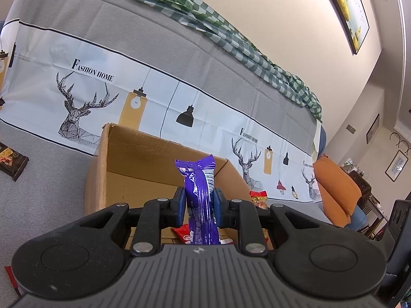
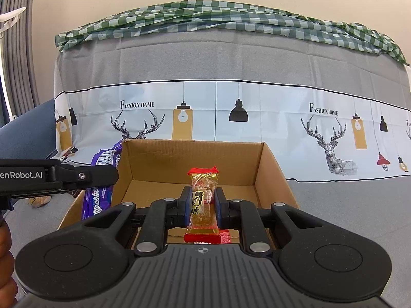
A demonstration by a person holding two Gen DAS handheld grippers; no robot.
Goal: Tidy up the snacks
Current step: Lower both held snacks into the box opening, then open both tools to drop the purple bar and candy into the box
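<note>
An open cardboard box (image 1: 133, 159) stands on the grey sofa seat; it also shows in the right wrist view (image 2: 195, 154). My left gripper (image 1: 199, 200) is shut on a purple snack packet (image 1: 200, 197), held upright over the box's near edge. In the right wrist view the left gripper (image 2: 113, 175) and its purple packet (image 2: 99, 192) sit at the box's left wall. My right gripper (image 2: 203, 202) is shut on a clear peanut candy bar with red ends (image 2: 203, 202), held upright above the box's near side. A red packet (image 1: 183, 234) lies inside the box.
A dark snack box (image 1: 11, 163) lies on the seat at the left. A red-and-yellow snack bag (image 1: 259, 197) lies right of the box. A deer-print cloth (image 2: 231, 113) and a green checked cloth (image 2: 205, 18) cover the sofa back. An orange cushion (image 1: 336, 192) is at the right.
</note>
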